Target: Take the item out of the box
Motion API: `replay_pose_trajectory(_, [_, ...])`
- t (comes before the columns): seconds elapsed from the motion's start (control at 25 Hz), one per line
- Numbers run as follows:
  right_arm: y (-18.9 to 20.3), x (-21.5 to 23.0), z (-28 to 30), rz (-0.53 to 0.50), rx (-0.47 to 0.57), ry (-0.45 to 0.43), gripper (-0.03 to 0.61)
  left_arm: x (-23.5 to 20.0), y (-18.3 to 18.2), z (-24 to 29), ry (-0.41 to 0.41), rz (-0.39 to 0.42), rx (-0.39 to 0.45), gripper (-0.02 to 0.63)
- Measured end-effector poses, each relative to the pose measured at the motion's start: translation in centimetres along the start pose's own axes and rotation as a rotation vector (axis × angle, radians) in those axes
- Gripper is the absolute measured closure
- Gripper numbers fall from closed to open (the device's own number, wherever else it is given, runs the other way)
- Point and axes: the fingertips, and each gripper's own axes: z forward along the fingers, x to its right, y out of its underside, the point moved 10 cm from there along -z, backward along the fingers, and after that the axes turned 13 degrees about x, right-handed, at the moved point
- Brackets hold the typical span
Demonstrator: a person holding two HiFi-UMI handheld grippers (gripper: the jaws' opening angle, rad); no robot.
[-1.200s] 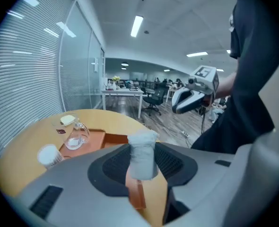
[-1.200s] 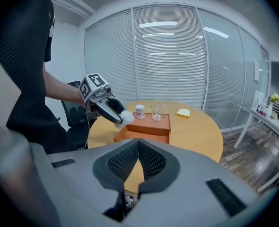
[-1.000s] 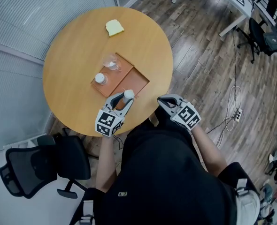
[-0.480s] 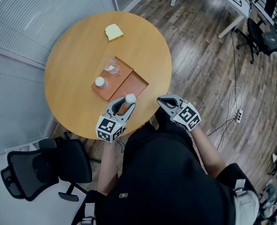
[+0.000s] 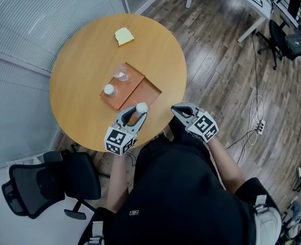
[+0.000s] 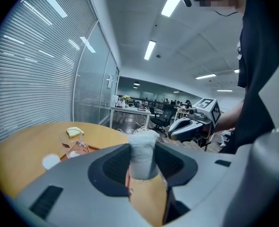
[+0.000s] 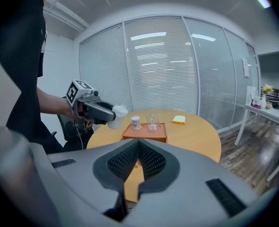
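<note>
A small white bottle [image 5: 141, 107] is clamped between the jaws of my left gripper [image 5: 135, 109], held just above the near corner of the orange box [image 5: 146, 91]. In the left gripper view the bottle [image 6: 142, 156] fills the gap between both pads. The right gripper view shows it [image 7: 117, 112] off the table, in front of the box [image 7: 145, 132]. In the box stand a second white-capped bottle [image 5: 108, 89] and a clear glass [image 5: 122, 74]. My right gripper [image 5: 177, 108] hovers at the table's near edge, jaws together, holding nothing.
The box sits near the middle of a round wooden table [image 5: 76, 50]. A yellow sponge [image 5: 123, 35] lies at the far side. A black office chair [image 5: 48, 184] stands to the left of the person. Desks and cables are on the wooden floor to the right.
My left gripper has lifted the white bottle slightly and drawn it back from the box toward the table's near edge. The right gripper has stayed where it was.
</note>
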Motion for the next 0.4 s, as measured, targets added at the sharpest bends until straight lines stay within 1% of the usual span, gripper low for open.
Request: replay_pose_trajectory(0.4, [0.09,0.35,-0.06,0.014,-0.002,0.009,0.574,0.11,-0.53,-0.08,-0.004,-0.013,0.014,0.442])
